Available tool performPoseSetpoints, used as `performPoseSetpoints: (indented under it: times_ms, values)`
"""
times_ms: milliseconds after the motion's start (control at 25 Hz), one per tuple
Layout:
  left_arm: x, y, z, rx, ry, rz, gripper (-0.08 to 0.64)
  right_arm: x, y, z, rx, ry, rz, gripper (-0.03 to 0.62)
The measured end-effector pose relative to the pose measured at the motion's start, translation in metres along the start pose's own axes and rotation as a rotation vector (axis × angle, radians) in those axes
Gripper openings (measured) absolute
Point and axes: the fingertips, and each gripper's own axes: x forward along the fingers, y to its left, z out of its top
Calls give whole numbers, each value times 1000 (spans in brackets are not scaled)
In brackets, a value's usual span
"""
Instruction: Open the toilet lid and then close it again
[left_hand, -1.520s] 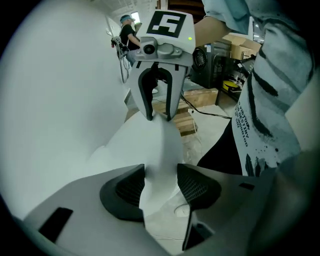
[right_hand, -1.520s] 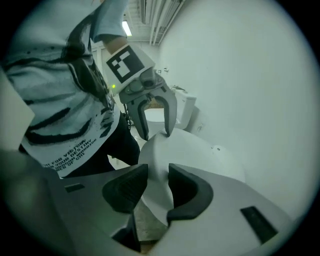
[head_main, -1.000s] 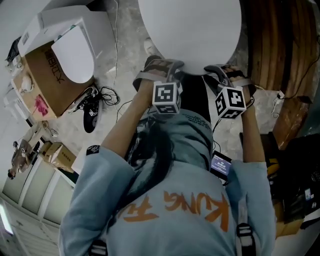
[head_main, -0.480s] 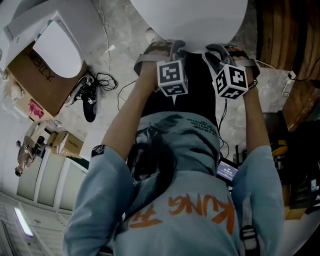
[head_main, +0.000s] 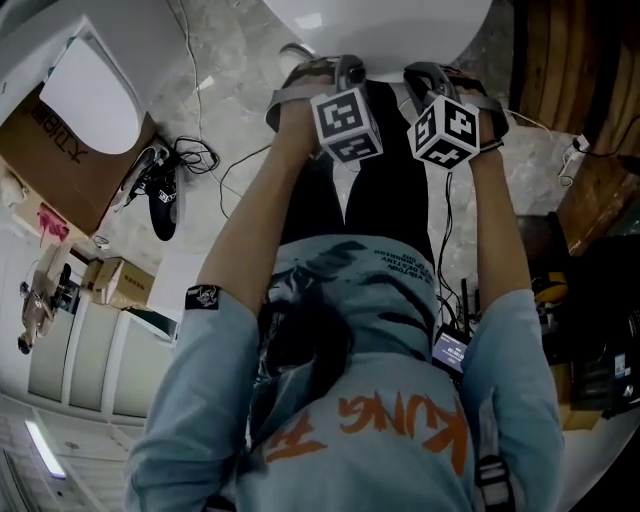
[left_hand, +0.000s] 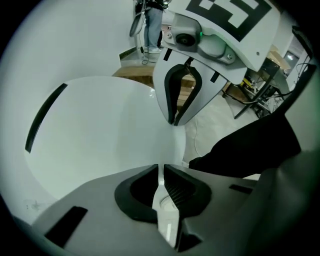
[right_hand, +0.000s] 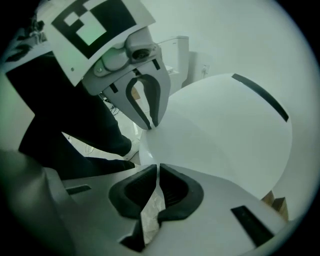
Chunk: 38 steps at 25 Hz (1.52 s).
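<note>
Your left gripper (left_hand: 160, 169) points steeply down at the toilet lid (left_hand: 105, 130). Its jaws have just been closing and now stand drawn in to a thin slit with nothing pinched between them. The tips sit over the lid's front rim, toward 5 o'clock on the lid as the left gripper view shows it. Your right gripper (right_hand: 157, 167) mirrors that: its jaws have also just been closing and are pressed together and empty, with the tips over the same front rim, toward 7 o'clock on the lid in the right gripper view. No view lets you tell whether either pair of tips actually bears on the lid. The lid lies with its broad white top facing up, a dark hinge strip (left_hand: 45, 120) at its far end, and a white tank (right_hand: 177, 52) stands beyond it at 12 o'clock in the right gripper view. From your head camera both grippers sit side by side at 12 o'clock, at the lid's near edge, your arms reaching forward over your black trousers (head_main: 385, 200). At 10 o'clock a cardboard box (head_main: 50, 165) carries a second white oval seat (head_main: 85, 95). Just beside it, at 9 o'clock, a black shoe (head_main: 160, 205) and tangled cables lie on the marbled floor (head_main: 225, 70). Wooden panelling (head_main: 575, 70) stands at 2 o'clock.
</note>
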Motion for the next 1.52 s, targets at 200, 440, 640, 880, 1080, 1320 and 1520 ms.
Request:
performPoseSetpoints:
  times_ms: [200,440,640,880,1080,1320,1520]
  values:
    - [12,5,-8,-66,29,40,44,15,-5,-2,129,24,-4,14]
    - [-6,18,-8,-188,7,37,29,0,-13,12,258,-8,17,14]
    - [-61,52,-5,-387,-96,116,26,-31,-26,47,337,-90,-17,14]
    - [-161,107,4,-579,-285,344,25,-108,-55,125,470,-349,-109,14]
    - [-253,146,30,-665,-443,525,25,-188,-91,181,517,-561,-205,13]
    - [-374,188,57,-761,-662,696,25,-290,-134,236,537,-766,-359,13]
    - [-476,233,59,-780,-813,863,25,-381,-177,302,464,-930,-509,13]
